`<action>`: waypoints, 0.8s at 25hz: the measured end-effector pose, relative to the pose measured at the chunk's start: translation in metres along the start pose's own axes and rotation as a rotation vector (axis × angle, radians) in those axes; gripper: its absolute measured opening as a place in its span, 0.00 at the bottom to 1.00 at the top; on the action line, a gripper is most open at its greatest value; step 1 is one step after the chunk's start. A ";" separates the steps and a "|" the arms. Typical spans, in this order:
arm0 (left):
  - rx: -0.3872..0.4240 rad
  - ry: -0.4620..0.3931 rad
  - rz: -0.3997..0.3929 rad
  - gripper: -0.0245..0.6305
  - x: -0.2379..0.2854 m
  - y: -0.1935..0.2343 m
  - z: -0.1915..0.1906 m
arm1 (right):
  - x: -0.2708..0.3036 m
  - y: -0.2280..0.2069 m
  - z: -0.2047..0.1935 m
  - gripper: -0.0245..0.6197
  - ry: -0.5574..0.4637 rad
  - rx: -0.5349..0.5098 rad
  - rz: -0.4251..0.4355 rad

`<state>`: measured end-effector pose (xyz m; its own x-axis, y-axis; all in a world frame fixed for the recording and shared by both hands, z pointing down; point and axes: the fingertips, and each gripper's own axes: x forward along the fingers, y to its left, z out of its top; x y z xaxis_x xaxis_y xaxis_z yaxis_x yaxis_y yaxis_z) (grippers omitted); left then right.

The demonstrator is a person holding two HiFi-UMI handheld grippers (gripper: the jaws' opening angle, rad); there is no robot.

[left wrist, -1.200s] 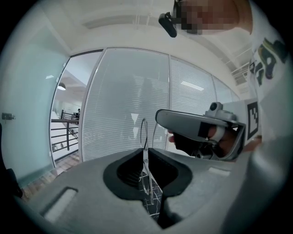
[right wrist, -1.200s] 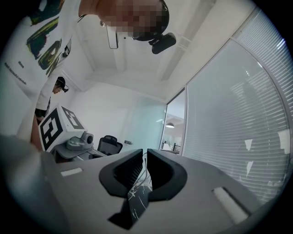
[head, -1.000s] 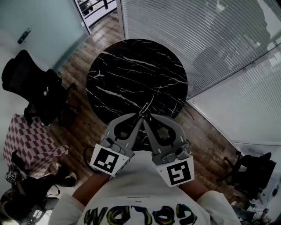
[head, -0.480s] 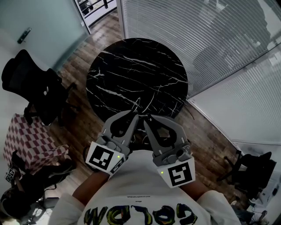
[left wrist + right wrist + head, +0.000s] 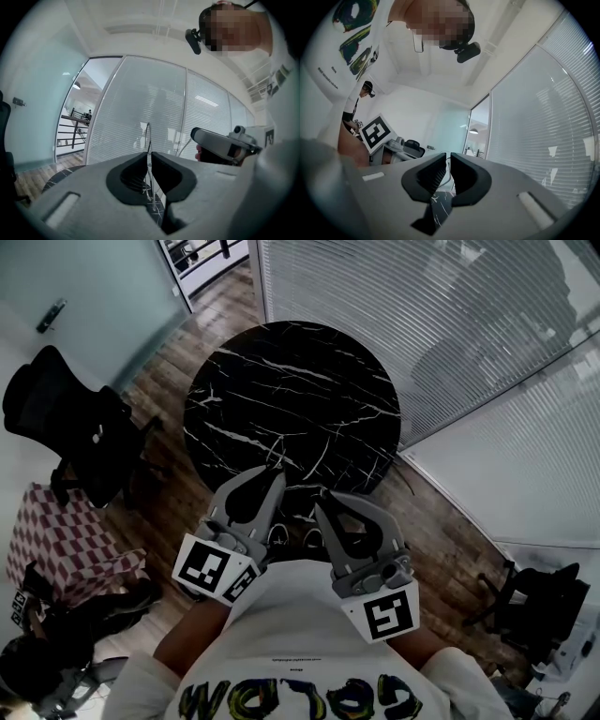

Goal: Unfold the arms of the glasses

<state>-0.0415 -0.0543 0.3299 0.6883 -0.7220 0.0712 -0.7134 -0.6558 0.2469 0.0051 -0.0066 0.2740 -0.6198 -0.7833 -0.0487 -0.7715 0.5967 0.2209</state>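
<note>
The glasses are thin wire ones, held in the air over the near rim of the black marble table [image 5: 291, 390]. My left gripper [image 5: 277, 468] is shut on one thin arm [image 5: 148, 136], which pokes up past its fingertips. My right gripper [image 5: 323, 495] is shut on another thin wire part of the glasses [image 5: 448, 169]. Both grippers point level, tips a short way apart, the left one farther left and higher in the head view. The lenses are hidden between the grippers.
A black office chair [image 5: 66, 418] stands left of the table, with a checkered seat [image 5: 66, 540] nearer me. Glass walls with blinds [image 5: 450, 334] run along the right and far side. Wooden floor surrounds the table.
My left gripper has swung left and away from the right one, taking the wire arm with it, so the tips that met now stand apart. The right gripper has stayed put.
</note>
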 end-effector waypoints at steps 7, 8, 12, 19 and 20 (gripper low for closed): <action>-0.001 -0.003 0.048 0.08 0.004 0.020 0.003 | -0.005 -0.003 -0.020 0.09 0.044 0.023 -0.012; -0.001 -0.003 0.052 0.08 0.004 0.022 0.004 | -0.005 -0.003 -0.022 0.09 0.049 0.027 -0.013; -0.001 -0.004 0.067 0.08 0.006 0.029 0.006 | -0.007 -0.003 -0.032 0.09 0.074 0.036 -0.014; -0.004 -0.013 0.081 0.08 0.010 0.037 0.014 | -0.007 -0.003 -0.052 0.08 0.118 0.046 -0.014; -0.007 -0.013 0.082 0.08 0.010 0.038 0.014 | -0.008 -0.002 -0.055 0.08 0.125 0.049 -0.013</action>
<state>-0.0635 -0.0899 0.3266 0.6254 -0.7763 0.0786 -0.7666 -0.5926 0.2471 0.0196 -0.0116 0.3275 -0.5890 -0.8050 0.0715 -0.7875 0.5915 0.1730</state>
